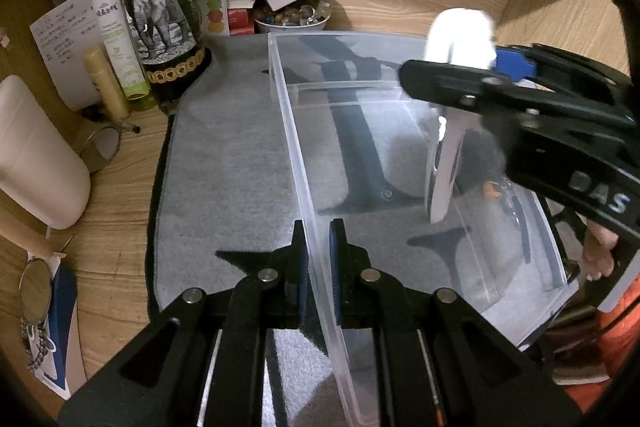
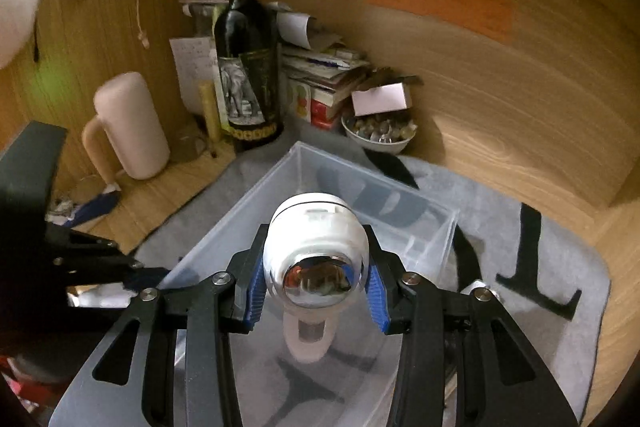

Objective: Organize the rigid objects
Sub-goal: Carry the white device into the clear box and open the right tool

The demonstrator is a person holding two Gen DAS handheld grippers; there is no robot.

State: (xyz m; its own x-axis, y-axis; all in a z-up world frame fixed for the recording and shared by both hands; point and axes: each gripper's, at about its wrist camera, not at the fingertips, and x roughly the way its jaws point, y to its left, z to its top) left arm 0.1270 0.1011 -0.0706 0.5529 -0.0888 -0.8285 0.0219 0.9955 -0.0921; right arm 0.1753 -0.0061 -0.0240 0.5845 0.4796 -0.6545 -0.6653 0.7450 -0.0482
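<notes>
The left gripper (image 1: 319, 267) is clenched on the near wall of the clear bin (image 1: 400, 155), one finger outside and one inside the wall. The bin stands on a grey mat (image 1: 228, 187) on the wooden desk (image 1: 116, 187).

The right gripper (image 2: 316, 287) grasps a white lamp (image 2: 316, 247) (round, with a shiny chrome end facing the camera) between its blue pads (image 2: 376, 303). The lamp hangs above the open bin, not touching its floor; its white stand (image 1: 444, 167) points down into the bin.

Behind the bin stand a wine bottle (image 2: 246, 67), a bowl (image 2: 380, 139) of small stones and a pile of papers (image 2: 324, 67). A pink cylinder (image 2: 132, 127) is at the left.
</notes>
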